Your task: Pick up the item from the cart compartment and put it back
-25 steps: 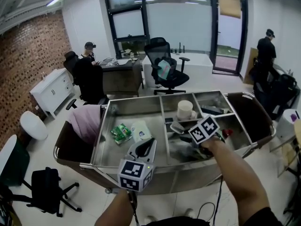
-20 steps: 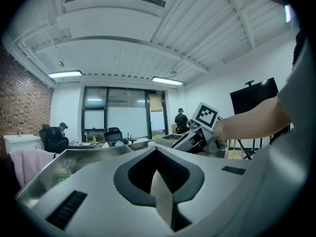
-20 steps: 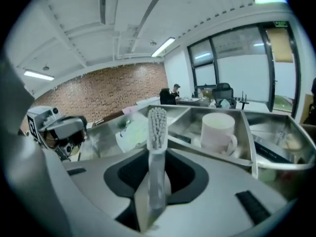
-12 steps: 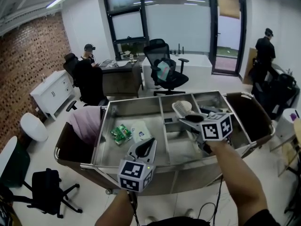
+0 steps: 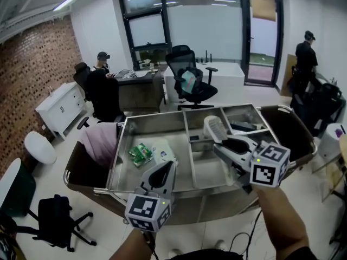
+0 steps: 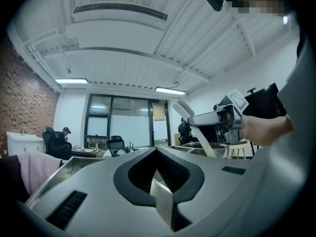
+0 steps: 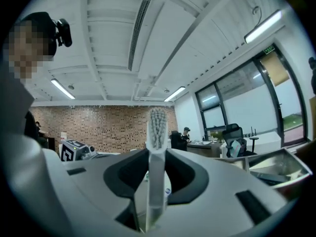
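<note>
My right gripper is shut on the handle of a white brush, holding it in the air above the cart's middle compartments. In the right gripper view the brush stands upright between the jaws, bristles at the top, with the right gripper clamped on its stem. My left gripper hovers over the front rim of the steel cart, jaws together and nothing in them. In the left gripper view the left gripper points level, and the brush shows at the right.
A green packet and a white packet lie in the cart's left compartment. A pink cloth sits in the bag on the cart's left end. Office chairs, desks and people stand beyond the cart.
My right gripper has come up out of the cart's right compartment with the brush and swung level, toward the left. The left gripper has shifted only a little, nearer the camera.
</note>
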